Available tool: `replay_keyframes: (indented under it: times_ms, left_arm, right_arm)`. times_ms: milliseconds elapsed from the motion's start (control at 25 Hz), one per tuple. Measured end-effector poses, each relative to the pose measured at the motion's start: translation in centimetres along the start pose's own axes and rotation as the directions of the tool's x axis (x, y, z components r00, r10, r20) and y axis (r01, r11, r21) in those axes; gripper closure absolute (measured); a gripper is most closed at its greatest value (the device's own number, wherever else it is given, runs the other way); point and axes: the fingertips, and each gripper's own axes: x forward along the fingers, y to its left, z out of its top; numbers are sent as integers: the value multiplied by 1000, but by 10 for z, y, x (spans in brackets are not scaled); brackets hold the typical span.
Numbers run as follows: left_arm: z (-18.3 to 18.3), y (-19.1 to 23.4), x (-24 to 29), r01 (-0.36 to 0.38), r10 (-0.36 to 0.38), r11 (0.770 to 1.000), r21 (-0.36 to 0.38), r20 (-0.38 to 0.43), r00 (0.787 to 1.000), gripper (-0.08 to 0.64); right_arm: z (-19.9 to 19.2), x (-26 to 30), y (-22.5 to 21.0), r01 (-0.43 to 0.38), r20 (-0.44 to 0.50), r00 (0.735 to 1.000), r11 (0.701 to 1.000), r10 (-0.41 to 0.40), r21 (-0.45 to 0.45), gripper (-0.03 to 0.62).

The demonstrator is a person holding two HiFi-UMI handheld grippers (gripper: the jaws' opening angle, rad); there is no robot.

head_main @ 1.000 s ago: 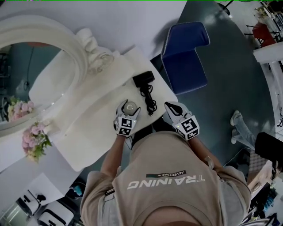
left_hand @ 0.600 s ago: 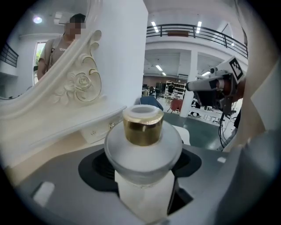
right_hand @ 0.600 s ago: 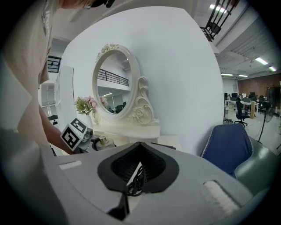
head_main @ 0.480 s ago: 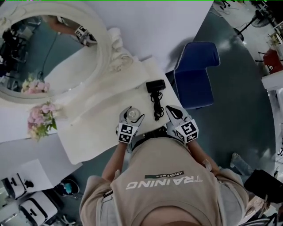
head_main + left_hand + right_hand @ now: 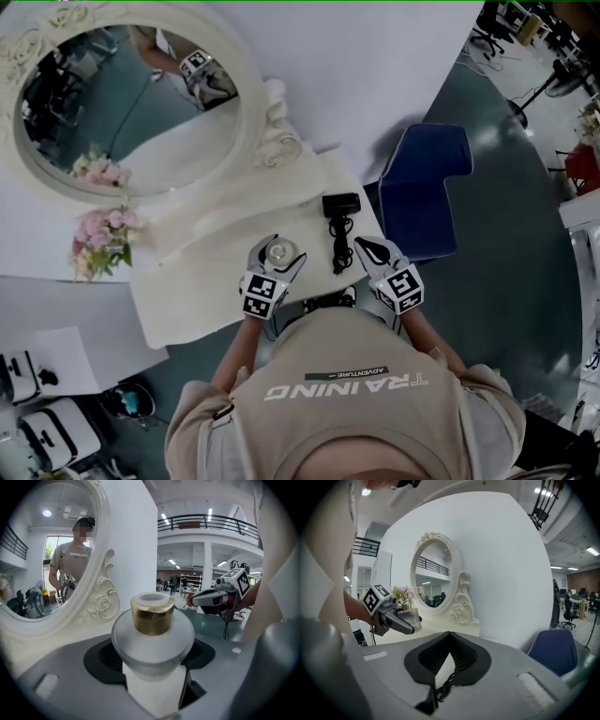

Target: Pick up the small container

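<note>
Head view shows the white rectangular dressing-table top (image 5: pixel 206 272) set against the wall. The oval mirror in a white carved frame (image 5: pixel 122 103) stands at its back, so the working room is the front strip nearest the person. The dark blue upholstered chair (image 5: pixel 427 187) sits off the table's right end, well apart from both tools, and that side looks free. The pink flower bunch (image 5: pixel 98 239) stands at the left end below the mirror, far from the grip. The black power adapter with its bundled cable (image 5: pixel 340 204) lies between the two tools, just beside the container. It looks like the one thing a sideways drift could snag.

The right gripper (image 5: pixel 364 246) hovers near the table's front right corner, its jaws pressed together on nothing, probably parked out of the way. The left gripper (image 5: pixel 281 251) pinches the small frosted-glass container with a gold cap (image 5: pixel 151 620). It grips low on the body with the cap up, likely to keep the container from tipping. The container is over the front middle of the table. I cannot tell whether its base is clear of the surface. Straight up looks like the open way.
</note>
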Motion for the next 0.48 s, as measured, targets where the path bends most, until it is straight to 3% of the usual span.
replay_keyframes:
  times_ms: [360, 480]
  left_arm:
    - [31, 13, -14, -22, 21, 999, 40, 35, 999, 209]
    - [43, 13, -17, -22, 20, 999, 23, 63, 998, 209]
  right_arm:
    - [34, -6, -8, -5, 73, 997, 1000, 5, -4, 589]
    - [45, -9, -11, 6, 97, 995, 1000, -5, -6, 589]
